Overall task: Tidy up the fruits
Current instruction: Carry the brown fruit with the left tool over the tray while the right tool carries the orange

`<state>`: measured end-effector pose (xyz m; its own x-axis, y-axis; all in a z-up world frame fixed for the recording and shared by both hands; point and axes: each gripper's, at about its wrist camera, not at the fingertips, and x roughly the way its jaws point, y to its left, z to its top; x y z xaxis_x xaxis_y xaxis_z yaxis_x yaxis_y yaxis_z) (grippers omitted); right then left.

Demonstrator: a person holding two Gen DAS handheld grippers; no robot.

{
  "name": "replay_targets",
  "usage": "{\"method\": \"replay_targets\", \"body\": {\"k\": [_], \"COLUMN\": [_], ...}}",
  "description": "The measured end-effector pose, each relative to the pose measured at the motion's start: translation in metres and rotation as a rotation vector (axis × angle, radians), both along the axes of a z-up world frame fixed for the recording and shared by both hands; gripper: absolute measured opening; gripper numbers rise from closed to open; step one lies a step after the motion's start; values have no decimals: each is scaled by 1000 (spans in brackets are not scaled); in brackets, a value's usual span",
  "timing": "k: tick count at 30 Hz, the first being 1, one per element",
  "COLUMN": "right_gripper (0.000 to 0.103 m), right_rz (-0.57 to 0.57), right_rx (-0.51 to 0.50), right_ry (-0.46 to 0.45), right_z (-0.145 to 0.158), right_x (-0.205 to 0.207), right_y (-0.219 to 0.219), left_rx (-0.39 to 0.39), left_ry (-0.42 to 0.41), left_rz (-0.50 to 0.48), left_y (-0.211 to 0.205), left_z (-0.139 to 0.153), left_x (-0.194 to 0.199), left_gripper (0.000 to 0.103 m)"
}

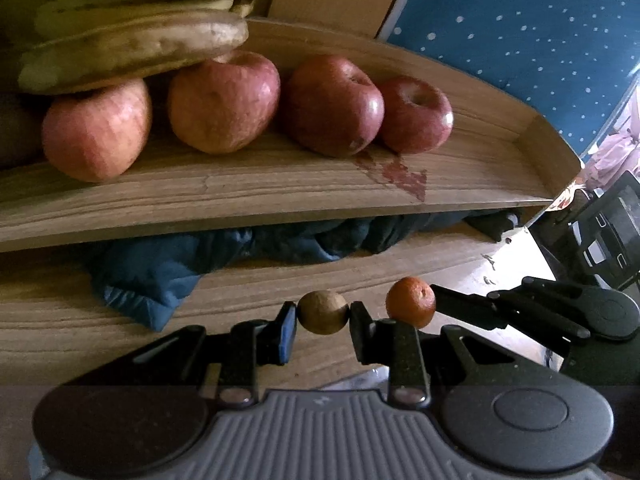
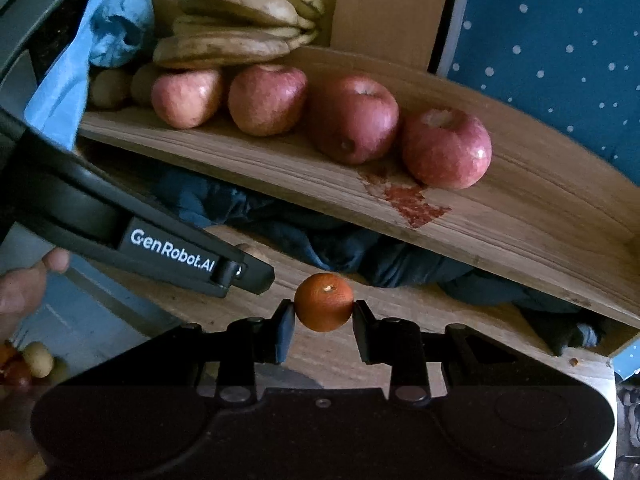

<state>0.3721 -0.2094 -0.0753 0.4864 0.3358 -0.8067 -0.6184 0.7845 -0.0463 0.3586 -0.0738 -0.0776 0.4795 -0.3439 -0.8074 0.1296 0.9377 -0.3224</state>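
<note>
Now both carry fruit: left gripper (image 1: pixel 323 314) squeezes a brown fruit (image 1: pixel 323 312), right gripper (image 2: pixel 324 310) squeezes an orange (image 2: pixel 324 307). Next: set them on shelf (image 2: pixel 500 216) at 12 o'clock w/ apples (image 2: pixel 446 148).

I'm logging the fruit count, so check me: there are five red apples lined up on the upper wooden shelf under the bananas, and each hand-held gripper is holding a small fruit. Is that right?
Not quite: the right wrist view shows four red apples in the row on the upper wooden shelf, not five. The rest holds: bananas lie above, the left hand-held gripper holds a small brown fruit, and the right hand-held gripper holds a small orange.
</note>
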Motion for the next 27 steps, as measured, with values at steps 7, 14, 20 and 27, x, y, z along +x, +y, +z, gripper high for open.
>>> {"method": "replay_targets", "body": {"k": [7, 14, 20, 27], "right_gripper": [33, 33, 33, 33], "right_rz": [4, 25, 32, 51], "right_rx": [17, 20, 30, 40], "right_ry": [-15, -18, -16, -17], "right_z": [16, 28, 34, 39], "right_x": [-31, -62, -81, -101], "right_y": [-15, -25, -29, -35], "left_rx": [10, 14, 20, 22], "left_ry": [-23, -25, -21, -19], "left_rz": [1, 10, 12, 13], "left_y": [3, 2, -1, -6], "left_z": [12, 17, 21, 23], "left_x": [-20, -44, -65, -86], "left_gripper": [31, 31, 31, 31]}}
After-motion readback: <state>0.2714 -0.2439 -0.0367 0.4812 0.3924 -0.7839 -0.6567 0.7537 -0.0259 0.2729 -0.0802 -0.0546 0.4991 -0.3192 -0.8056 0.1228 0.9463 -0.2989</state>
